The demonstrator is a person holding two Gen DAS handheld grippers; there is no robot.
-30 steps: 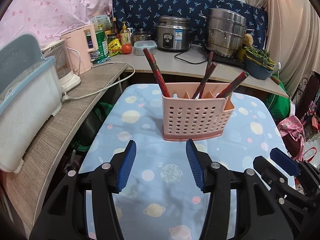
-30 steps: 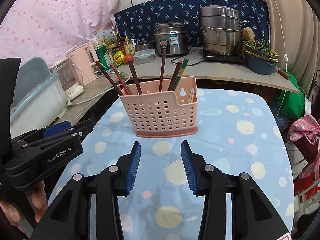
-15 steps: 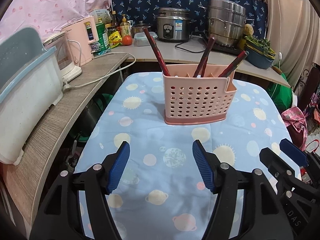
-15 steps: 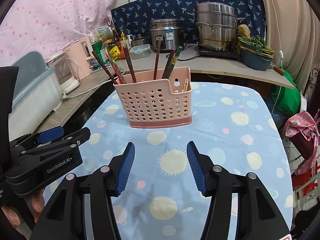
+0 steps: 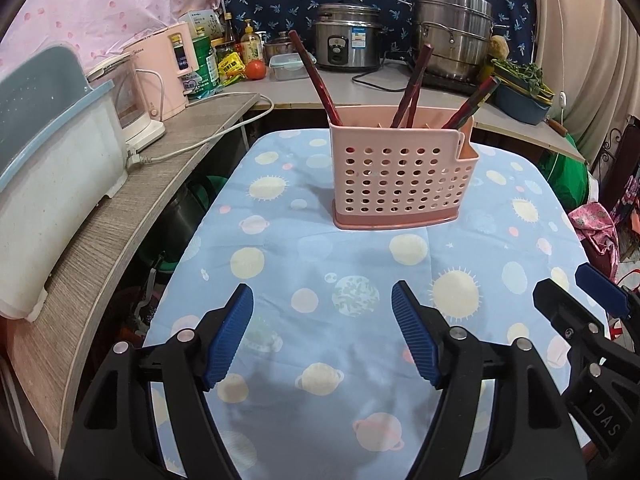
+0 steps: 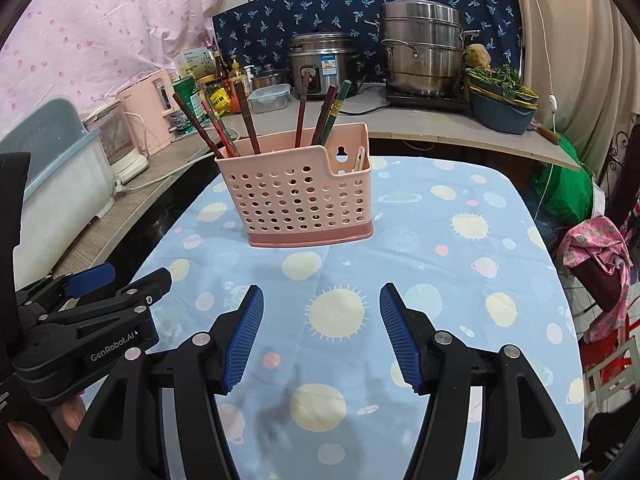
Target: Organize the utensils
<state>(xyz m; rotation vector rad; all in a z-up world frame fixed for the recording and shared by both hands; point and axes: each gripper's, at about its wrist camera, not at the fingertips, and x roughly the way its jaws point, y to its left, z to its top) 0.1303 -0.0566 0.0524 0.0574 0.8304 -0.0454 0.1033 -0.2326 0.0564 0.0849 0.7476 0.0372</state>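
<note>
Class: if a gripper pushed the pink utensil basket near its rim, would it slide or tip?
The pink utensil basket looks like thin perforated plastic, so probably light. The chopsticks lean out above its rim, likely raising its balance point, so a high push may tip it. It stands on a tablecloth, which might bunch and resist sliding.

chopsticks (image 6: 246, 120) in pink caddy (image 6: 298, 196)

A home kitchen: rice cooker (image 5: 347, 42), steamer pot (image 5: 452, 34), kettle (image 5: 166, 66) on counters
</note>
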